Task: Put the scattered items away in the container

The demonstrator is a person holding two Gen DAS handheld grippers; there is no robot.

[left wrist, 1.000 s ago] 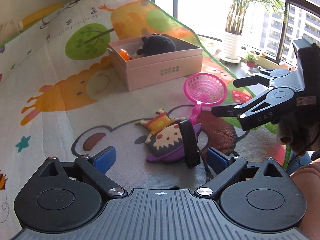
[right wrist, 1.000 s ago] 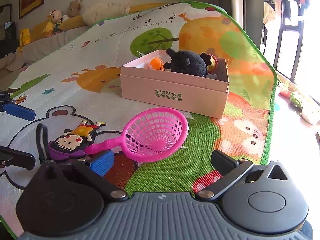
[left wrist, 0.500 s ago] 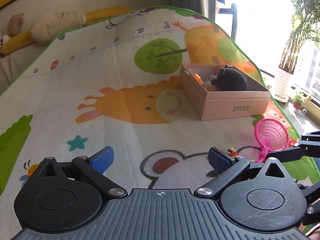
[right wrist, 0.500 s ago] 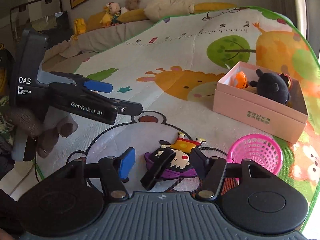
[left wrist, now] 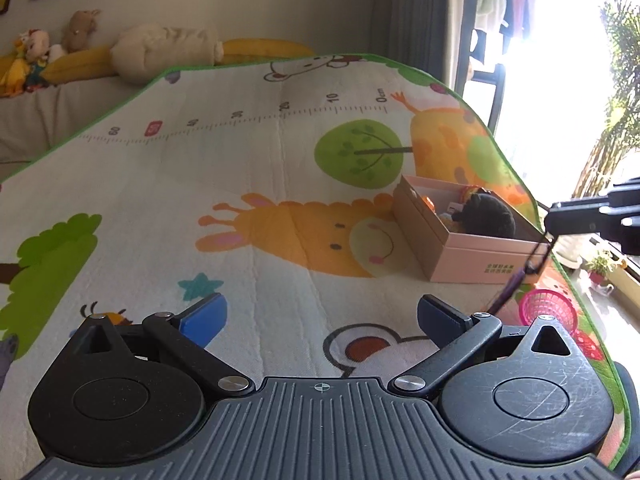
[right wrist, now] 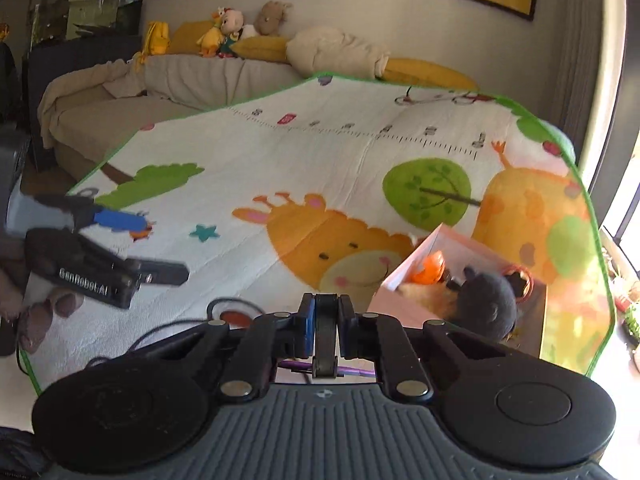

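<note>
My right gripper (right wrist: pixel 326 318) is shut on the black strap (right wrist: pixel 325 332) of a purple cartoon toy bag (right wrist: pixel 354 371), which hangs just under its fingers, mostly hidden. In the left wrist view the right gripper (left wrist: pixel 557 220) reaches in from the right edge, the bag's strap and purple edge (left wrist: pixel 507 294) dangling below it. The pink box (left wrist: pixel 472 258) (right wrist: pixel 412 280) sits on the mat ahead, holding a black plush (right wrist: pixel 486 304) and an orange toy (right wrist: pixel 430 268). A pink net scoop (left wrist: pixel 548 314) lies on the mat. My left gripper (left wrist: pixel 320 314) (right wrist: pixel 152 246) is open with nothing between its fingers.
A cartoon play mat (left wrist: pixel 260 220) covers the floor. Behind it stands a sofa (right wrist: pixel 160 80) with plush toys and cushions. Windows and potted plants (left wrist: pixel 600 264) are on the right, past the mat's green edge. A gloved hand (right wrist: pixel 36 312) holds the left gripper.
My right gripper closed on the bag's strap and lifted the bag off the mat, up toward the box. My left gripper swung left, away from the toys, and stayed open.
</note>
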